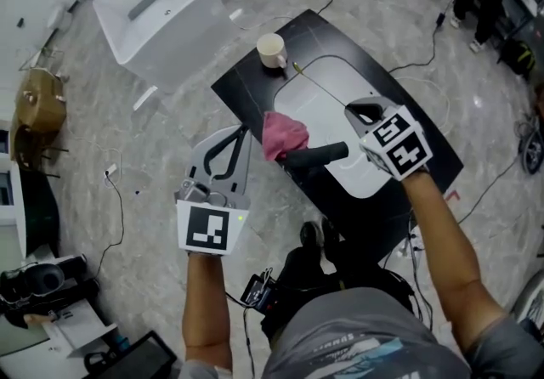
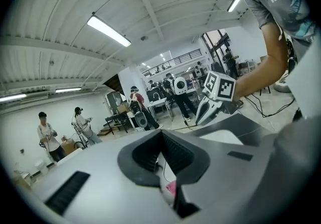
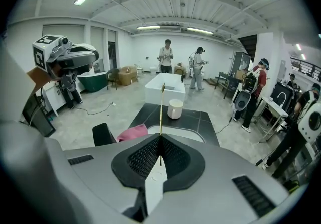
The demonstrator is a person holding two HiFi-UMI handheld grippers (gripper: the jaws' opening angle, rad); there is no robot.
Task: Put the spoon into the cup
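Note:
A cream cup (image 1: 272, 51) stands at the far end of the black table (image 1: 255, 84); the right gripper view has the cup (image 3: 175, 109) straight ahead. My right gripper (image 1: 354, 110) is shut on the handle end of a thin gold spoon (image 1: 321, 87). The spoon (image 3: 160, 112) sticks out forward above the white tray (image 1: 327, 80), its tip just short of the cup. My left gripper (image 1: 240, 132) hangs left of the table, shut with nothing between its pads (image 2: 150, 155).
A pink cloth (image 1: 283, 135) and a black cylinder (image 1: 316, 154) lie at the table's near left edge. A white tub (image 1: 157, 12) stands beyond the table. Cables run over the floor, and several people stand around the hall.

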